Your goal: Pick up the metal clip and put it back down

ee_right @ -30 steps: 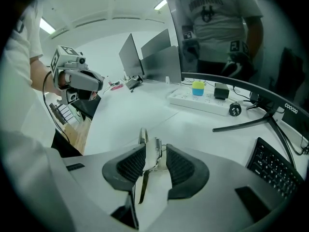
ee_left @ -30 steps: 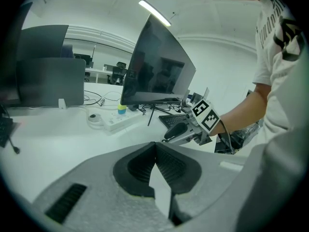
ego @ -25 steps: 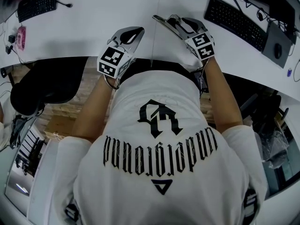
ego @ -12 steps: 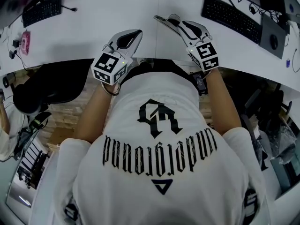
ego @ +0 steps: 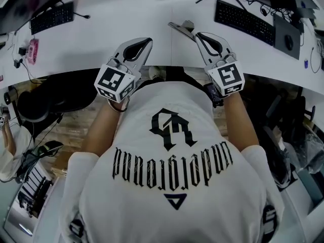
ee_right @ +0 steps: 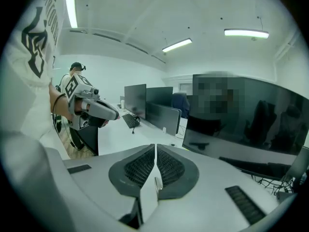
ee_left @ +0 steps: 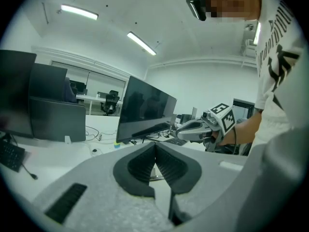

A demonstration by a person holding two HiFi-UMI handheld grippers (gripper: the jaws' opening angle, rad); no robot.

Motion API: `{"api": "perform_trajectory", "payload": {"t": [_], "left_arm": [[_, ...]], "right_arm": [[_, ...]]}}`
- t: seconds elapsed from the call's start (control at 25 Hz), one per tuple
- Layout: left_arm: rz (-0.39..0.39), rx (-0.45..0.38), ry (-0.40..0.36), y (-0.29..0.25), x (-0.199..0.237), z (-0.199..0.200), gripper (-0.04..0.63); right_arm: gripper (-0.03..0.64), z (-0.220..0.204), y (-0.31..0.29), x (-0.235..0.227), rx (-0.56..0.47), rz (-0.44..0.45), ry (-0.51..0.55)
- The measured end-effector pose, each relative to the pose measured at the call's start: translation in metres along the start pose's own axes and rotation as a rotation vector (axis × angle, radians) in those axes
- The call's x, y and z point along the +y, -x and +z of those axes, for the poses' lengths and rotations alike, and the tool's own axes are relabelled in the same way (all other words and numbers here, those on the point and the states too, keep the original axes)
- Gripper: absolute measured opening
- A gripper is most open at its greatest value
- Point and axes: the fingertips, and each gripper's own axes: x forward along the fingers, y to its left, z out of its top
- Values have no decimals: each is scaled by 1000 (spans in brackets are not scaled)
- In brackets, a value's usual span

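Note:
The metal clip (ego: 180, 27), a flat grey piece with a small knob, lies on the white desk (ego: 101, 29) just right of the desk seam. My right gripper (ego: 198, 34) hovers beside and above it, apart from it. Its jaws have just been closing and stand together with nothing between them (ee_right: 155, 146). My left gripper (ego: 147, 40) is raised over the desk's front edge, shut and empty (ee_left: 155, 146). Each gripper shows in the other's view: the right gripper (ee_left: 177, 127) and the left gripper (ee_right: 117, 116). Neither gripper view shows the clip clearly.
A black keyboard (ego: 248, 16) and a mouse (ego: 288, 42) lie at the back right. Another keyboard (ego: 50, 16) and a pink object (ego: 33, 49) lie at the left. A black chair (ego: 45, 95) stands under the desk. Dark monitors (ee_right: 241, 124) line the desk.
Both grippers have risen toward the head camera, their marker cubes now larger and lower in the picture. The right gripper's jaws went from spread to together. The clip stays on the desk.

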Motion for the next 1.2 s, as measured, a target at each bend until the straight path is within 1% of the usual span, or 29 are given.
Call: {"api": "perform_trajectory", "payload": {"t": [0.2, 0.36, 0.52, 0.64, 0.84, 1.0, 1.2], "left_arm": [[-11, -60, -42, 24, -11, 28, 12], [-6, -97, -61, 44, -19, 50, 12], [7, -139, -78, 66, -23, 70, 12], [6, -158, -96, 73, -25, 77, 12], [-4, -183, -88, 77, -26, 81, 12], [-27, -175, -87, 80, -34, 79, 12], [-9, -175, -82, 79, -45, 75, 12]], "right_arm": [[15, 31, 23, 18, -54, -27, 13], [14, 58, 40, 30, -120, -2, -25], [14, 84, 54, 39, -161, -5, -11], [14, 97, 61, 41, -185, -15, -2], [14, 102, 64, 48, -184, -28, 7], [14, 100, 71, 59, -174, -31, 0], [14, 95, 84, 60, -178, -13, 14]]}}
